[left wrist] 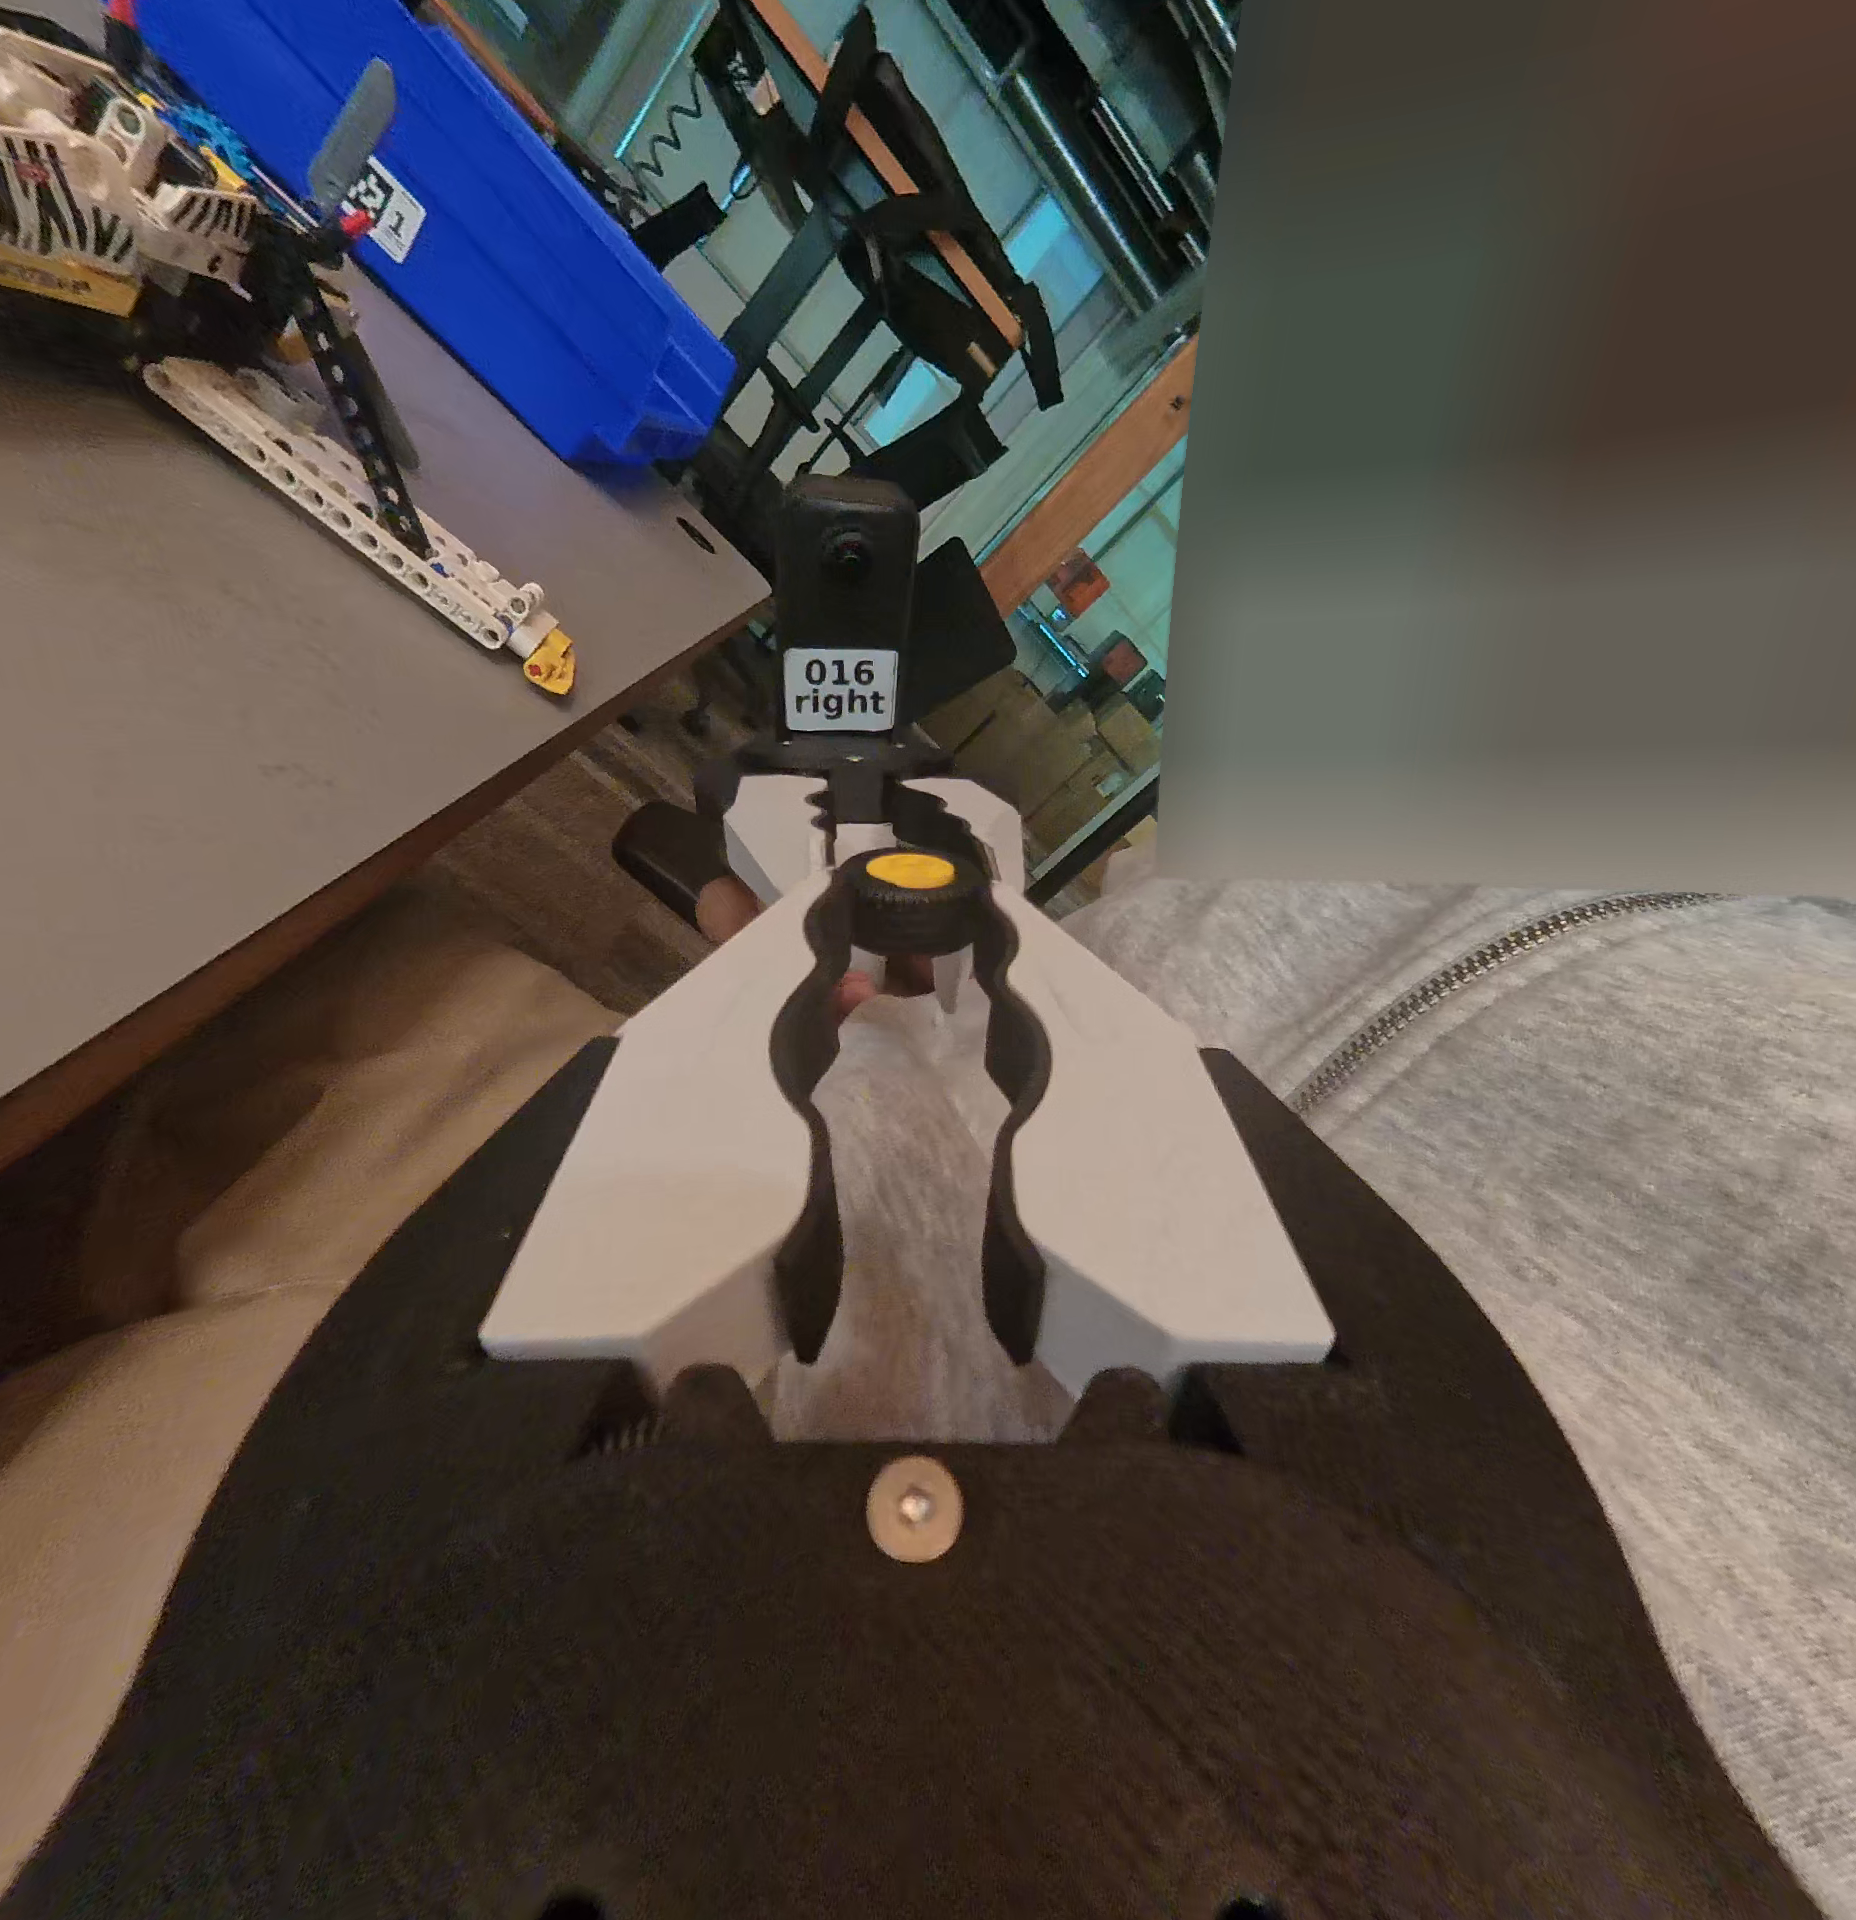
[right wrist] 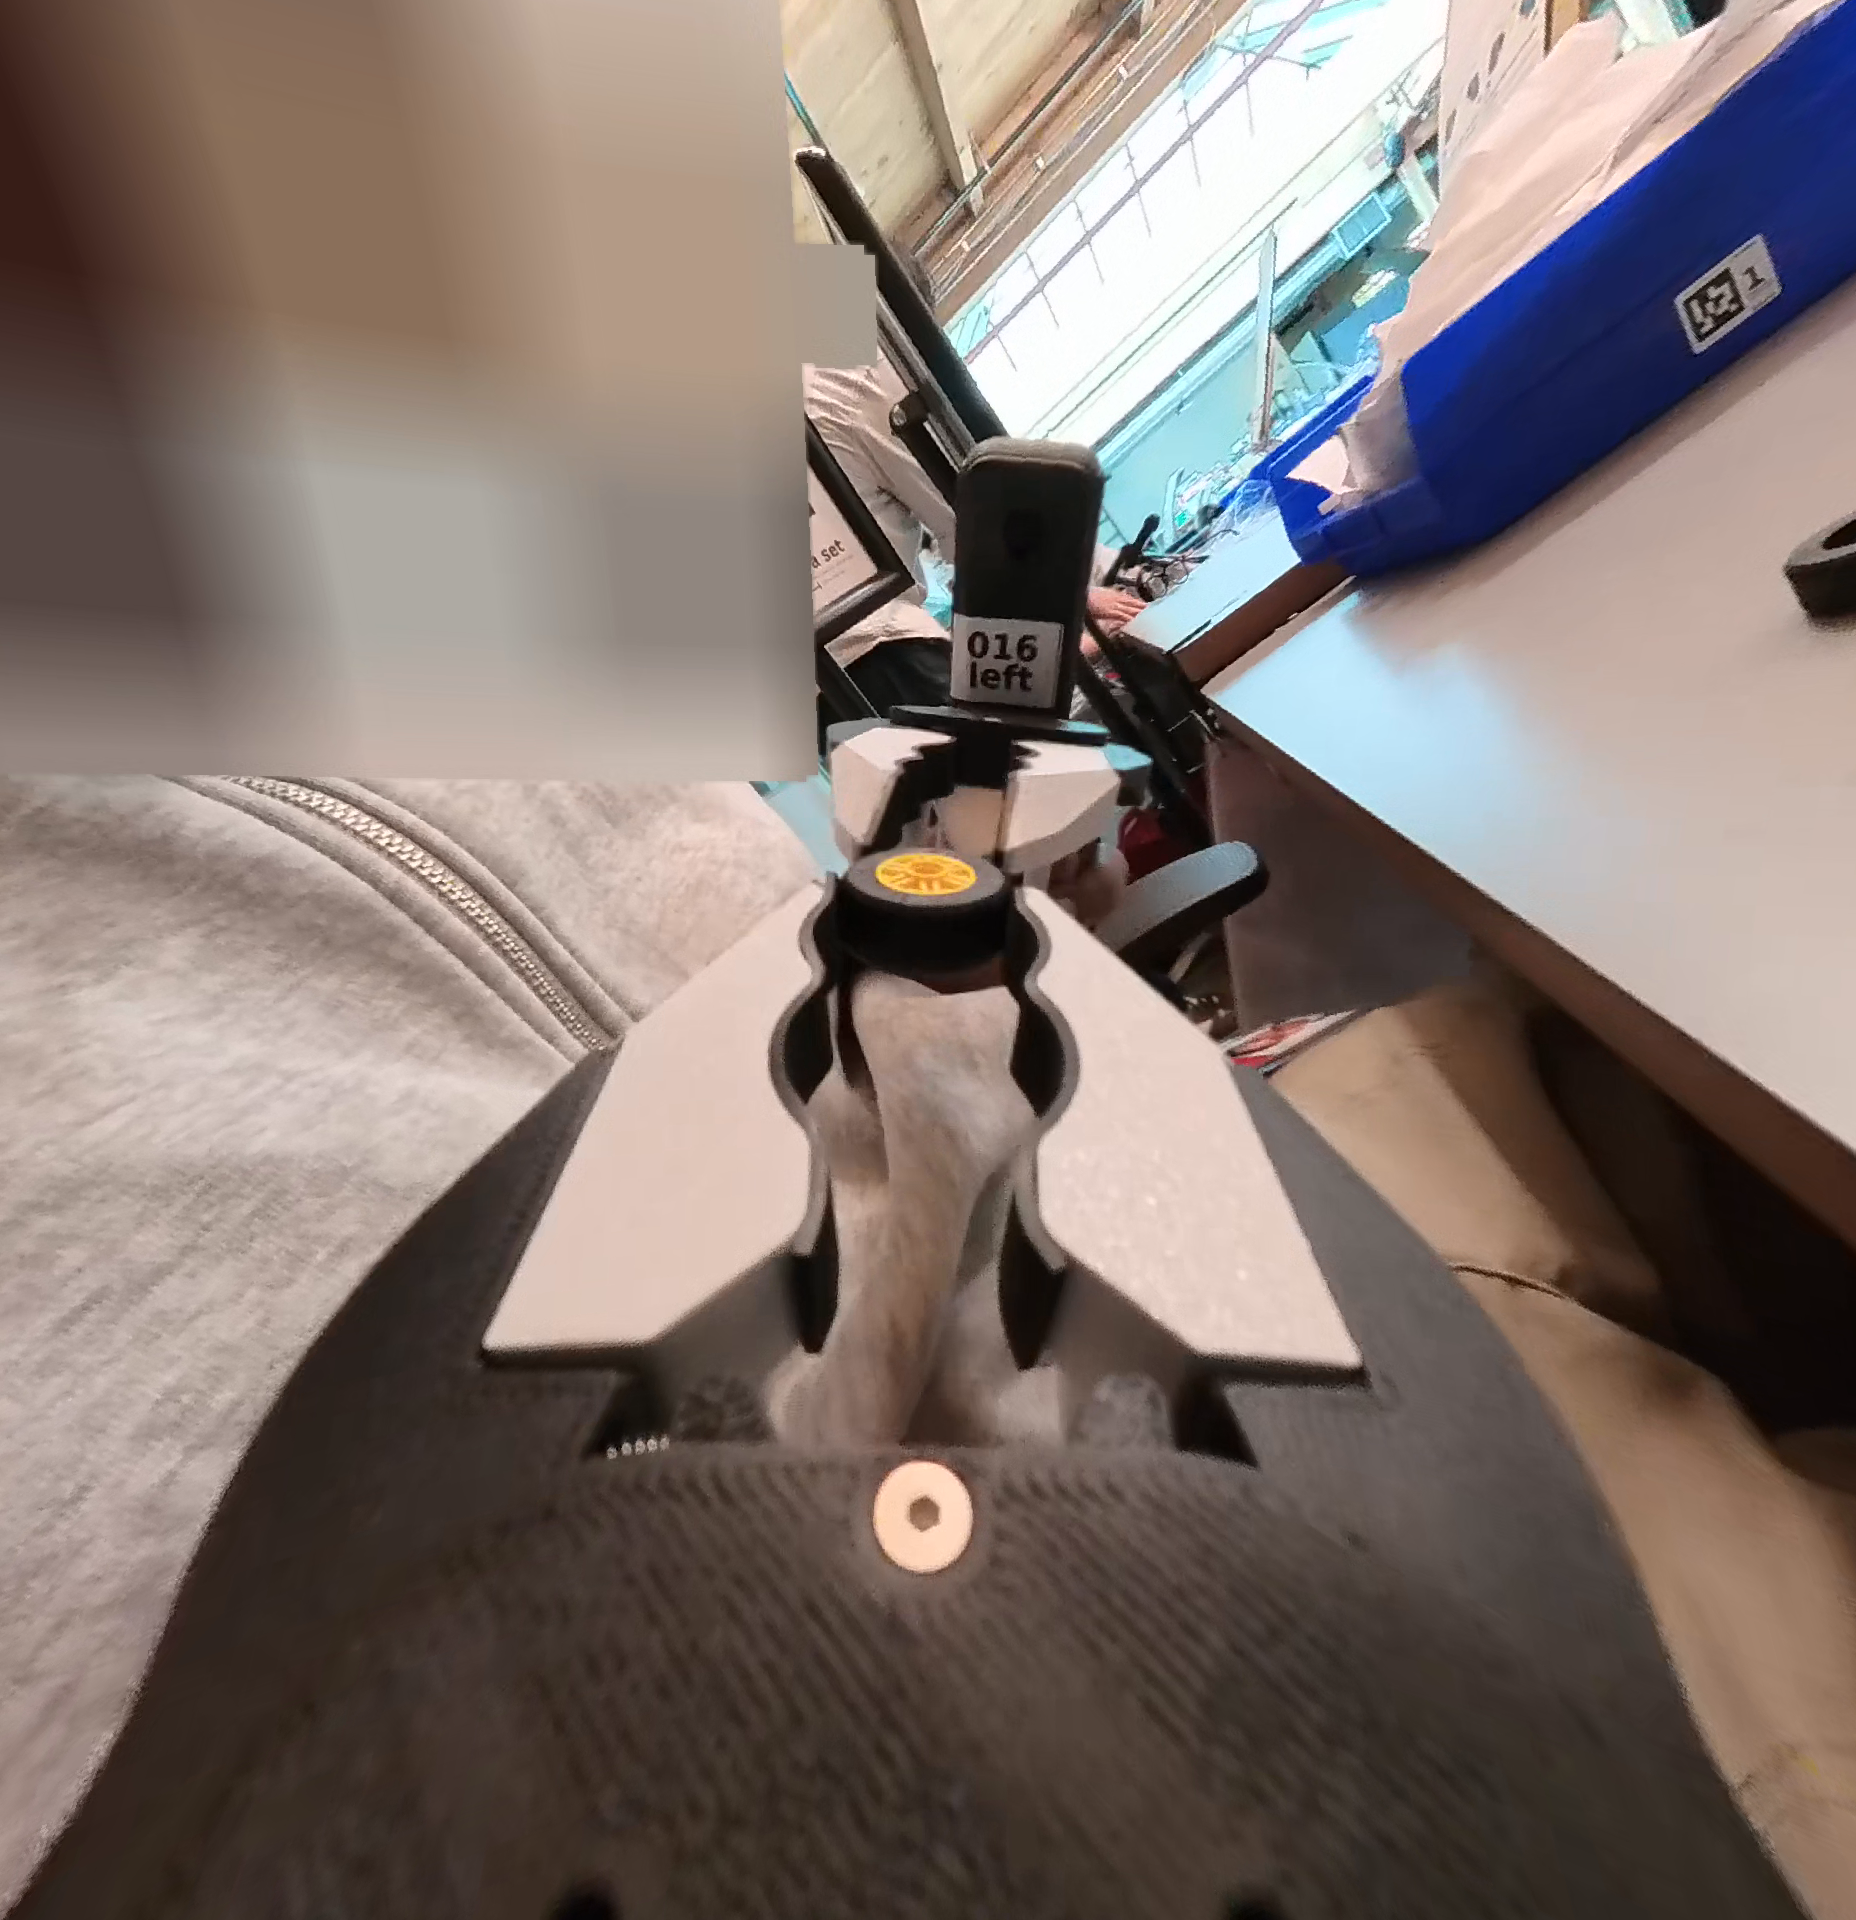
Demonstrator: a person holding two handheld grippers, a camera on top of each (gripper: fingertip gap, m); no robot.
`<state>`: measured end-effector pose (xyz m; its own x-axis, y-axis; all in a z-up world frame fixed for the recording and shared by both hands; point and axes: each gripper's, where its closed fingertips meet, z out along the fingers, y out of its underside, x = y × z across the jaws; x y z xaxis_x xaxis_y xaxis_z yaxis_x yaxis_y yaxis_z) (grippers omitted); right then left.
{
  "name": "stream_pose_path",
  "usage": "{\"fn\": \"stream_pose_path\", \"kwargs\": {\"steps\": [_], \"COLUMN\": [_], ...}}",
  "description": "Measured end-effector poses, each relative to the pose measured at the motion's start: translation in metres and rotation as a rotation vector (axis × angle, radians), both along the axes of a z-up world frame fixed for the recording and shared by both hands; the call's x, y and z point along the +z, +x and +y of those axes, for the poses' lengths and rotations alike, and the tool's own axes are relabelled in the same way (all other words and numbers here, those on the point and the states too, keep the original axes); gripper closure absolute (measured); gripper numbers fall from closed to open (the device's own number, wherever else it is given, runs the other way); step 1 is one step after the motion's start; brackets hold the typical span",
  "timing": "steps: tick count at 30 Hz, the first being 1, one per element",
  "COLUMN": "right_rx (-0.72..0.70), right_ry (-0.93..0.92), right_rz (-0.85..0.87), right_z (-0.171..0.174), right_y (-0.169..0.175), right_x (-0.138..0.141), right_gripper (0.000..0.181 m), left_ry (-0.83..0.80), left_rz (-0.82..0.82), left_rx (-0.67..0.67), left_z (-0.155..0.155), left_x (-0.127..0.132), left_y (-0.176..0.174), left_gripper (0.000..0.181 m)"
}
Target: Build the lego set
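A small wheel (left wrist: 908, 902), black tyre with a yellow hub, sits between the fingertips of my left gripper (left wrist: 908, 935), which is shut on it, held in the air off the table's edge. My right gripper (right wrist: 924, 940) faces the left one tip to tip and is shut on the same wheel (right wrist: 924, 899). The right gripper shows just behind the wheel in the left wrist view (left wrist: 851, 821), the left gripper likewise in the right wrist view (right wrist: 965, 805). The part-built lego model (left wrist: 93, 229), white with zebra stripes, a grey propeller and a long white beam (left wrist: 384, 520), lies on the grey table (left wrist: 176, 727).
A blue bin (left wrist: 508, 239) stands on the table behind the model and also shows in the right wrist view (right wrist: 1630, 343). A loose black ring (right wrist: 1838, 566) lies on the table near it. A person's grey zipped hoodie (left wrist: 1526, 1143) is close beside both grippers. My two grippers' fingertips are within a few centimetres of each other. Left tips and right tips are each some 25 centimetres from the long white beam (left wrist: 384, 520).
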<state>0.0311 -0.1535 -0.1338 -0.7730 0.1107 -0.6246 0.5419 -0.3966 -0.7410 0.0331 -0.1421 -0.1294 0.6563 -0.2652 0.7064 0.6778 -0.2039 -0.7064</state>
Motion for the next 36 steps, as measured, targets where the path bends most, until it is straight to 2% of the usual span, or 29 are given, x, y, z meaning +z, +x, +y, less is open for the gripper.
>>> {"fn": "stream_pose_path", "kwargs": {"steps": [12,18,24,25,26,31,35,36], "right_rx": [-0.079,-0.076,-0.055,-0.046,-0.036,-0.04,-0.076,-0.083], "right_ry": [0.082,0.071,0.135,0.145,0.173,0.26,0.202,0.18], "right_rz": [0.016,-0.007,0.001,0.003,0.002,0.02,-0.01,-0.003], "right_z": [0.001,-0.003,-0.015,-0.017,-0.021,-0.029,-0.018,-0.015], "right_y": [-0.004,-0.006,-0.005,-0.004,-0.003,-0.004,-0.011,-0.012], "right_x": [-0.009,-0.011,-0.017,-0.018,-0.022,-0.024,-0.022,-0.019], "right_gripper": [0.153,0.152,0.152,0.152,0.153,0.152,0.152,0.152], "left_ry": [-0.084,-0.094,-0.106,-0.099,-0.071,-0.119,-0.05,-0.043], "left_rz": [-0.059,-0.072,-0.065,-0.068,-0.069,0.06,-0.032,-0.073], "left_rx": [-0.011,-0.005,-0.004,-0.011,-0.034,-0.02,0.014,0.032], "left_z": [0.001,-0.002,-0.005,-0.005,-0.005,-0.003,-0.01,-0.012], "left_x": [-0.01,-0.012,-0.011,-0.009,-0.004,-0.006,-0.001,-0.002], "left_y": [-0.001,-0.003,-0.003,-0.002,0.002,0.005,-0.008,-0.014], "left_gripper": [0.159,0.16,0.162,0.164,0.181,0.181,0.181,0.176]}}
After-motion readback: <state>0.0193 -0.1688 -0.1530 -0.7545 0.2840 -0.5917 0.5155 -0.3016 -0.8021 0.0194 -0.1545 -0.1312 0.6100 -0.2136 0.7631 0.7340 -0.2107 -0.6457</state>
